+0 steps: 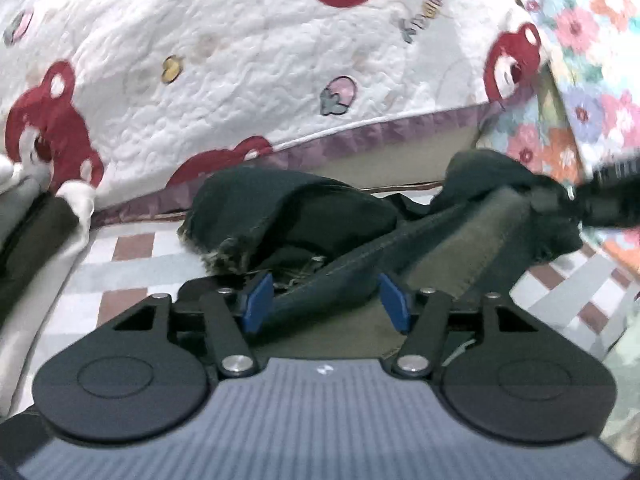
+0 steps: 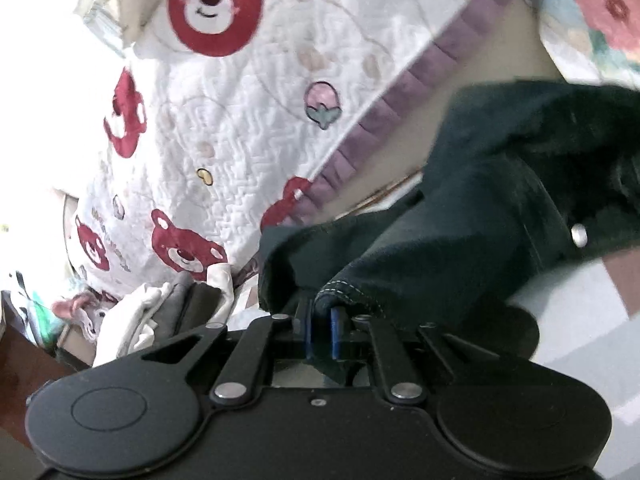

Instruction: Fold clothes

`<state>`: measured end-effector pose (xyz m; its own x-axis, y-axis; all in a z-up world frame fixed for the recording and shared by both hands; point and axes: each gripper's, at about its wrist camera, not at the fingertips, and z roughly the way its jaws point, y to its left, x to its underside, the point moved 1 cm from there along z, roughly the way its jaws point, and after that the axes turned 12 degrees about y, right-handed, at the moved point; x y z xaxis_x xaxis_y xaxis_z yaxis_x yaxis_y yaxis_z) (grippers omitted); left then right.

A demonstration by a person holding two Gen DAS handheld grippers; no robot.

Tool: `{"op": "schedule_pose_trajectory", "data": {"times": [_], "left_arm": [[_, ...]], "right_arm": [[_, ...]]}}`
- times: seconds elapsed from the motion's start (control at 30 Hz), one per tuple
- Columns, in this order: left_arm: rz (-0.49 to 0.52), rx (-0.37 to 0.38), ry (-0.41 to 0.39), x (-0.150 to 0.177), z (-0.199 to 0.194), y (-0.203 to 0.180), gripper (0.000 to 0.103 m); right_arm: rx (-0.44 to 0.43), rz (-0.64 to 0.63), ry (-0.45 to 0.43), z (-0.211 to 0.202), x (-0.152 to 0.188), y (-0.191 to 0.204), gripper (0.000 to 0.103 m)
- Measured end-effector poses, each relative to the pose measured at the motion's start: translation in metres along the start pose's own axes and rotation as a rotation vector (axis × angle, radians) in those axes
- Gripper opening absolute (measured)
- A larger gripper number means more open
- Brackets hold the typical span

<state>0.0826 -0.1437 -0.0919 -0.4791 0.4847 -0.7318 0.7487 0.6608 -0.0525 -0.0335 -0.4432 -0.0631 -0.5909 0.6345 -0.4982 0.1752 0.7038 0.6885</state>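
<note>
- Left wrist view: dark denim shorts (image 1: 320,216) are seen crumpled on the checked bed sheet (image 1: 132,248), with the left gripper (image 1: 326,300) jaws spread wide around a fold.
- Right gripper (image 2: 322,334) jaws are pinched on a stitched hem, bear quilt (image 2: 224,120) behind.
</note>
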Motion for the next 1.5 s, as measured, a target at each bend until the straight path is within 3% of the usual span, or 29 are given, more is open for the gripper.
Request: {"op": "schedule_pose_trajectory", "data": {"times": [0.13, 0.23, 0.3, 0.53, 0.57, 0.63, 0.67, 0.7, 0.77, 0.9, 0.93, 0.97, 1.03, 1.2, 1.3, 1.4, 1.5], "left_arm": [[0.143, 0.096, 0.046, 0.014, 0.022, -0.03, 0.065], [0.224, -0.007, 0.042, 0.028, 0.031, -0.051, 0.066], [0.225, -0.1, 0.015, 0.036, 0.035, -0.058, 0.066], [0.152, -0.182, 0.083, 0.022, 0.069, -0.036, 0.066], [0.139, -0.194, 0.091, 0.019, 0.074, -0.032, 0.064], [0.112, -0.217, 0.107, 0.013, 0.085, -0.024, 0.043], [0.098, -0.228, 0.115, 0.01, 0.09, -0.02, 0.029], [0.084, -0.24, 0.124, 0.006, 0.095, -0.017, 0.021], [0.057, -0.263, 0.14, 0.0, 0.105, -0.009, 0.014], [-0.071, -0.208, 0.139, -0.002, 0.104, 0.027, 0.014], [-0.108, -0.185, 0.128, -0.003, 0.102, 0.036, 0.014], [-0.145, -0.162, 0.117, -0.005, 0.099, 0.044, 0.016], [-0.217, -0.12, 0.096, -0.01, 0.095, 0.062, 0.016], [-0.369, -0.032, 0.078, -0.013, 0.096, 0.1, 0.016], [-0.405, -0.011, 0.082, -0.012, 0.097, 0.106, 0.016], [-0.437, 0.007, 0.088, -0.01, 0.097, 0.111, 0.016], [-0.462, 0.022, 0.093, -0.009, 0.097, 0.115, 0.016]], "right_arm": [[-0.048, -0.012, -0.025, -0.003, -0.013, 0.012, 0.012], [-0.072, -0.047, -0.032, -0.007, -0.018, 0.028, 0.012], [-0.074, -0.05, -0.035, -0.014, -0.016, 0.037, 0.012], [-0.081, -0.058, -0.058, -0.038, -0.006, 0.035, 0.012], [-0.083, -0.067, -0.057, -0.038, -0.013, 0.035, 0.012], [-0.062, -0.117, -0.049, -0.035, -0.032, 0.036, 0.012], [-0.044, -0.147, -0.045, -0.033, -0.041, 0.036, 0.011], [-0.019, -0.173, -0.039, -0.029, -0.05, 0.035, 0.011], [0.106, -0.214, -0.01, -0.014, -0.062, 0.032, 0.011], [0.48, -0.406, 0.108, 0.026, -0.048, 0.049, 0.018], [0.538, -0.45, 0.134, 0.033, -0.04, 0.053, 0.026], [0.55, -0.469, 0.147, 0.034, -0.032, 0.054, 0.04], [0.574, -0.506, 0.174, 0.038, -0.016, 0.055, 0.053], [0.634, -0.599, 0.241, 0.046, 0.024, 0.059, 0.054], [0.586, -0.402, 0.214, 0.04, 0.026, 0.042, 0.054], [0.434, -0.11, 0.137, 0.034, 0.02, 0.032, 0.054], [0.405, -0.048, 0.106, 0.05, 0.016, 0.036, 0.055]]}}
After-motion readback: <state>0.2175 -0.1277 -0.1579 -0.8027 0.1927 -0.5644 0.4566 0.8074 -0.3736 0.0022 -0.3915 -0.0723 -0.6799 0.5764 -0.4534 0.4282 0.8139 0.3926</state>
